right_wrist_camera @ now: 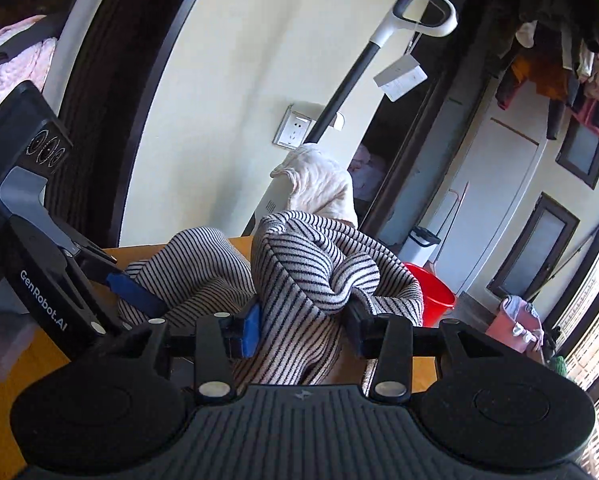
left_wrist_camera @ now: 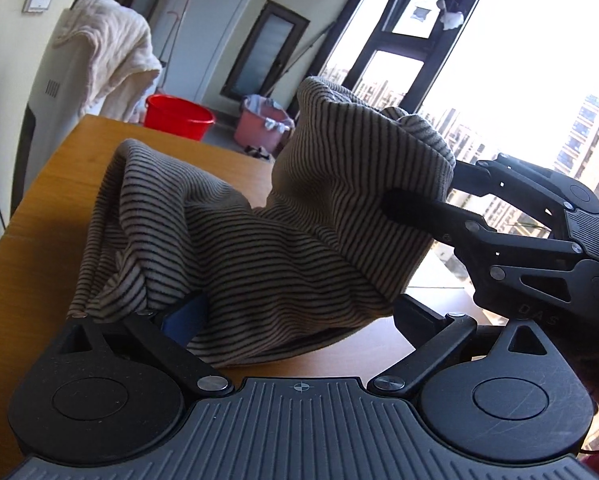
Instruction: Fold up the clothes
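Note:
A beige garment with thin black stripes (left_wrist_camera: 259, 240) lies bunched on the wooden table (left_wrist_camera: 51, 208). In the left wrist view my left gripper (left_wrist_camera: 295, 312) stands wide open. The cloth drapes over its left blue pad and lies between its fingers unpinched. My right gripper (left_wrist_camera: 423, 186) comes in from the right and holds a raised fold of the garment above the table. In the right wrist view the right gripper (right_wrist_camera: 303, 328) is shut on a thick bunch of the striped garment (right_wrist_camera: 299, 272). The left gripper (right_wrist_camera: 127, 280) sits at the left, its blue pad against the cloth.
Beyond the table's far edge stand a red bucket (left_wrist_camera: 179, 116) and a pink bucket (left_wrist_camera: 263, 124). A cream towel (left_wrist_camera: 111, 52) hangs over a white appliance at the left. A large window (left_wrist_camera: 539, 60) fills the right. A mop handle (right_wrist_camera: 351, 80) leans on the wall.

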